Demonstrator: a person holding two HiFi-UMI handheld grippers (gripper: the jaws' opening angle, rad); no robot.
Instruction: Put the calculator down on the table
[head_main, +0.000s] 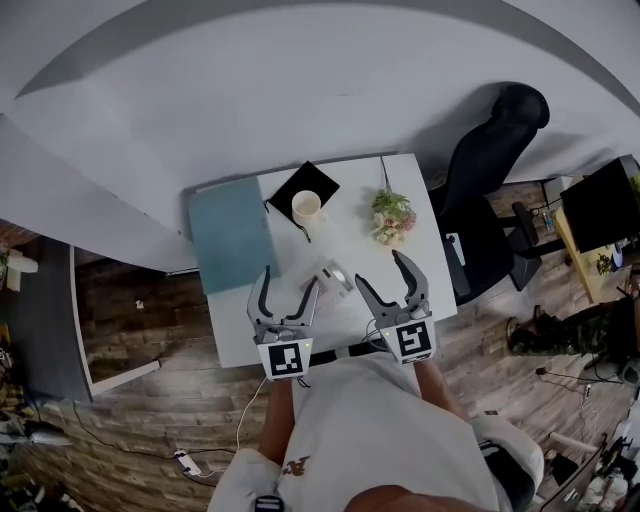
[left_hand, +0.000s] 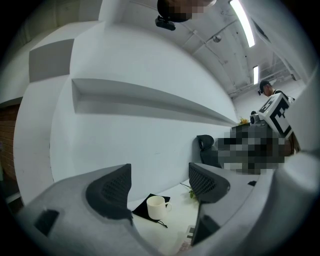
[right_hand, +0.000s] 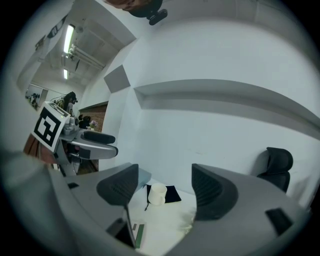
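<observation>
A small light calculator (head_main: 335, 273) lies on the white table (head_main: 235, 322), a little in from its front edge. It shows at the bottom of the left gripper view (left_hand: 192, 235) and of the right gripper view (right_hand: 137, 235). My left gripper (head_main: 290, 280) hangs above the table to the calculator's left, jaws open and empty (left_hand: 160, 187). To its right, my right gripper (head_main: 380, 270) is also open with nothing between the pads (right_hand: 162, 187). Neither gripper touches the calculator.
A white mug (head_main: 306, 207) stands on a black pouch (head_main: 303, 183) at the back of the table. A grey-blue pad (head_main: 230, 230) covers the left side, and a small flower bunch (head_main: 393, 215) lies at the right. A black office chair (head_main: 490, 170) stands beside the table's right edge.
</observation>
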